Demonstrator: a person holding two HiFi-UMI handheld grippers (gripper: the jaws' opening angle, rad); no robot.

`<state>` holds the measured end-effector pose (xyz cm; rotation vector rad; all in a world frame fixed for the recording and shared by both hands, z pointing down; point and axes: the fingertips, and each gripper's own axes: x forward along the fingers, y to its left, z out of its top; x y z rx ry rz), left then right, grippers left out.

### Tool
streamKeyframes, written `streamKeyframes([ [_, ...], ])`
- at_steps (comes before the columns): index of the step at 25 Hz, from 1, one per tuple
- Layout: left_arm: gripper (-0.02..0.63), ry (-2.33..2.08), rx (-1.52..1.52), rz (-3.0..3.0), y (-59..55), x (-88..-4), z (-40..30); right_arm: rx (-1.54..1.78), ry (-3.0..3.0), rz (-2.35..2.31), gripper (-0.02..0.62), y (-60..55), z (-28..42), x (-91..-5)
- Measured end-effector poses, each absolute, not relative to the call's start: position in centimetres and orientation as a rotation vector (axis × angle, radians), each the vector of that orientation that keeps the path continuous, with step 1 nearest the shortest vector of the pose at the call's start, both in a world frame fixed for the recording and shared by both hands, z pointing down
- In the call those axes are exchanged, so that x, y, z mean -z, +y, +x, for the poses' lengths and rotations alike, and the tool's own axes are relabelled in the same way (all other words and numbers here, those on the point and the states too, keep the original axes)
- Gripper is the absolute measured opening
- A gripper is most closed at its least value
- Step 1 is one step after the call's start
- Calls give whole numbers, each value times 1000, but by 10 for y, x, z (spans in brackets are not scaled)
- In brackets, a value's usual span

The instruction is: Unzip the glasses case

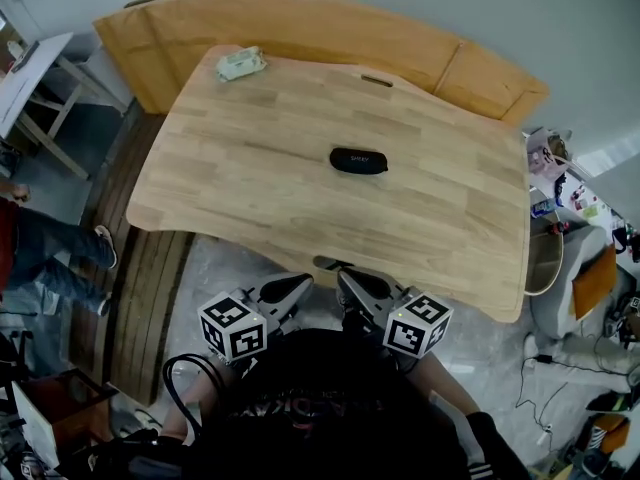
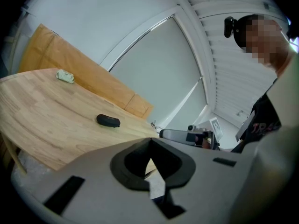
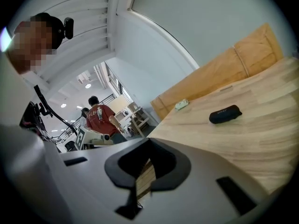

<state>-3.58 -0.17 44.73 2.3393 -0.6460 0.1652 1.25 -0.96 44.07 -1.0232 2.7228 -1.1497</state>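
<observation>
1. A wooden table [image 1: 250, 188]: the black glasses case [image 1: 358, 161] lies well ahead of both grippers, its zip too small to see.
2. The left gripper [image 1: 298, 286] and right gripper [image 1: 352, 280] have their jaws together and empty; the dark shirt [image 1: 320, 408] hides their handles.

The glasses case [image 1: 358, 160] lies midway on the table [image 1: 250, 173], a packet [image 1: 241, 63] at its far-left corner.

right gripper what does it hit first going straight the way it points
Probably the near edge of the wooden table, just ahead of the right gripper; depth is unclear. The glasses case sits off that line.
</observation>
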Motion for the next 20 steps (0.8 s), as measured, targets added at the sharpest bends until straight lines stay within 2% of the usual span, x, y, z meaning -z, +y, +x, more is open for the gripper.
streamKeyframes([
  [11, 11, -763, -128, 2313, -19, -444, -21, 1181, 2732, -1006, 14, -54, 44, -449],
  [20, 11, -878, -102, 2265, -30, -447, -12, 1076, 2832, -1113, 15, -116, 94, -473],
])
